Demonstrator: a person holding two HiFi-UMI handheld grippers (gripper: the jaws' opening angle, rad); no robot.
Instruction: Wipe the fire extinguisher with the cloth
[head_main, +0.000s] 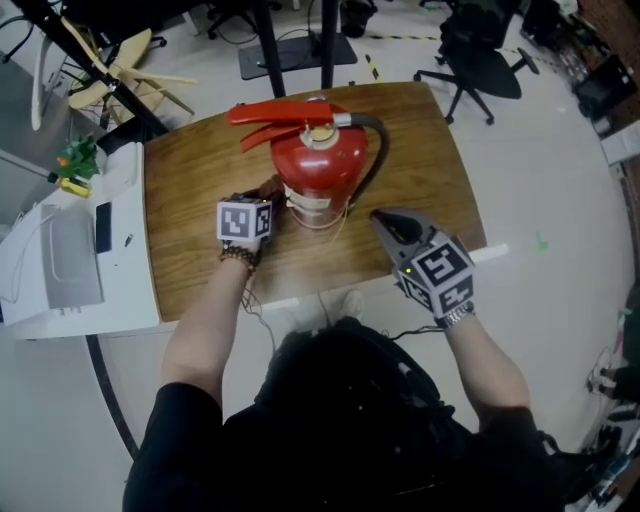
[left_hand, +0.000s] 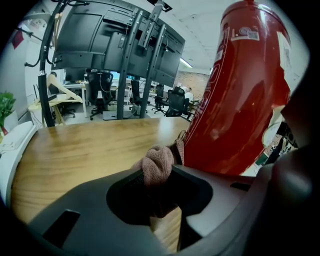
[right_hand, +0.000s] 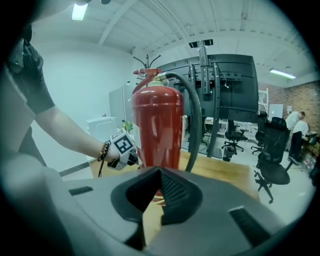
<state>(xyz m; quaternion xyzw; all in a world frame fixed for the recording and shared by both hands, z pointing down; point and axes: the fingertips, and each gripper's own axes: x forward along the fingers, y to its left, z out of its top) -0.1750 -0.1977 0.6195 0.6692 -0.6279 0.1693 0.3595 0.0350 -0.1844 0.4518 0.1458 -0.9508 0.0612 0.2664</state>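
Left tongs are clamped on a brownish-pink cloth, which bunches up between the two jaws. Its far fold lies against the lower body of the fire extinguisher. In the head view these left tongs sit at about 8 o'clock of the fire extinguisher, right up against its side. The person's left wrist behind them wears a beaded bracelet.

Right tongs are closed, jaw tips together with nothing between them. They point at the red cylinder from a little way off. Seen from the head, the right tongs hang over the worktop at about 4 o'clock of the extinguisher, apart from it.

The extinguisher stands upright near the middle of the wooden worktop, at 12 o'clock from the person. Its red handle reaches toward 10 o'clock. Its black hose arches off the top and runs down the side at 3 o'clock; in the right gripper view the hose curves down to the right of the body.

Farther out, a white cabinet adjoins the worktop's edge at 9 o'clock, with a green plant at its far end. A black office chair stands on the floor at 1 o'clock, and a wooden hanger lies at 10 o'clock.
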